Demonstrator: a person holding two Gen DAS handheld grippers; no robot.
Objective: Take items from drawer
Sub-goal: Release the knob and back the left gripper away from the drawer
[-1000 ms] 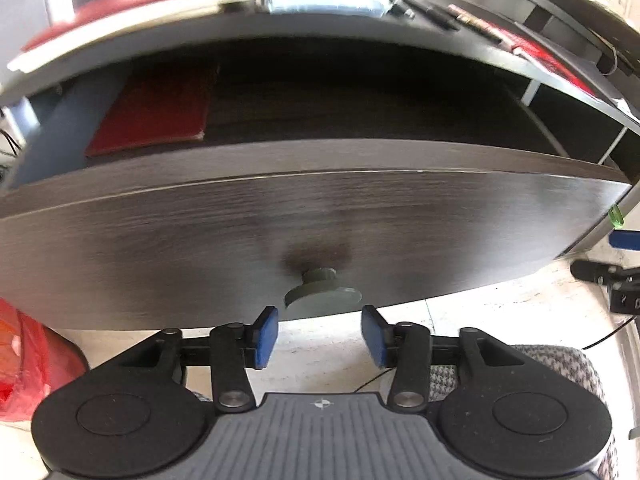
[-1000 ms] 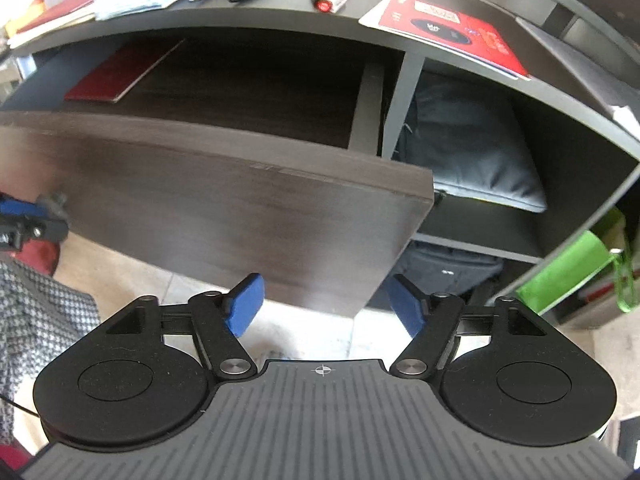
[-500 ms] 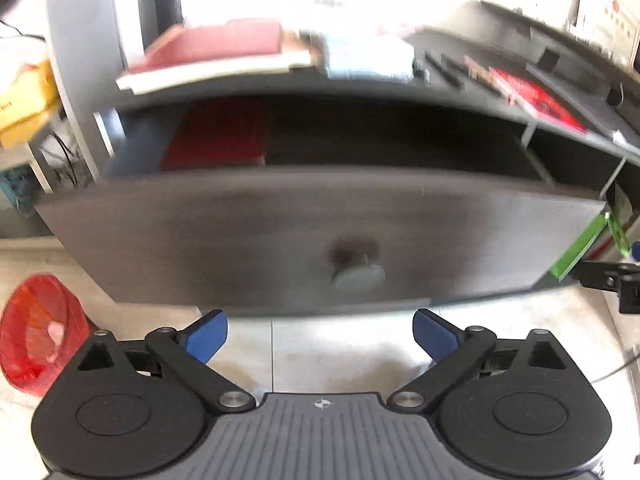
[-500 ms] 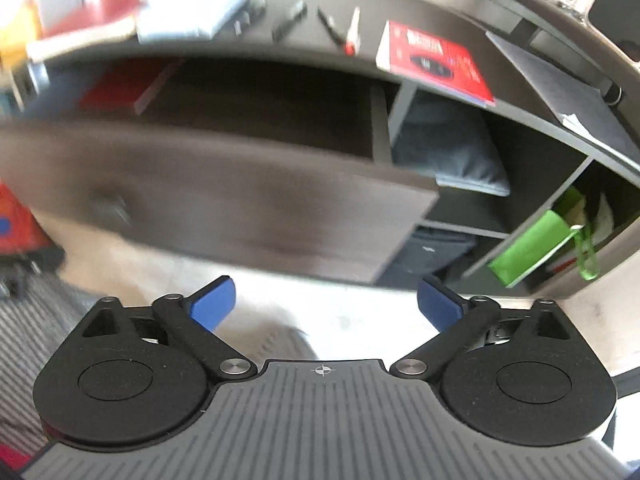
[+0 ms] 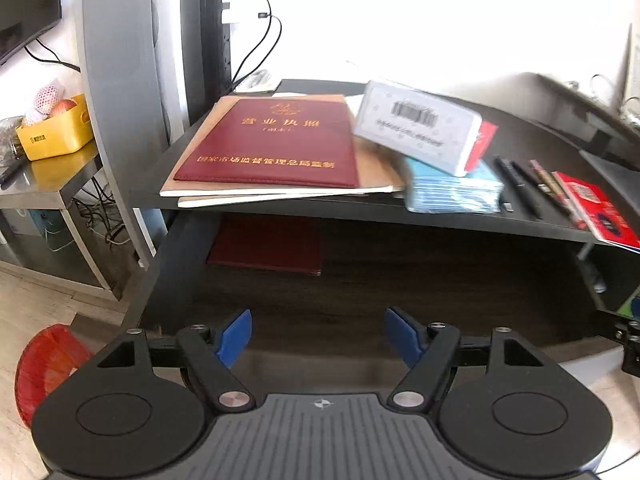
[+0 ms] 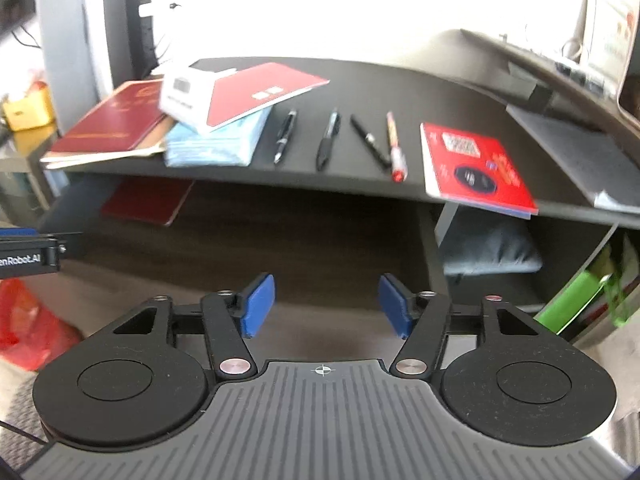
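Note:
The dark wooden drawer stands pulled out under the desk top; it also shows in the right wrist view. A dark red booklet lies flat in its back left corner, also seen in the right wrist view. My left gripper is open and empty above the drawer's front edge. My right gripper is open and empty, above the drawer's front, to the right of the booklet.
On the desk top lie a large red certificate folder, a white box on a blue stack, several pens and a red card. A cushion fills the right shelf. A red bag sits on the floor.
Both grippers have risen from facing the drawer front to looking down into the drawer and over the desk top. The left gripper left the knob and its jaws opened wider.

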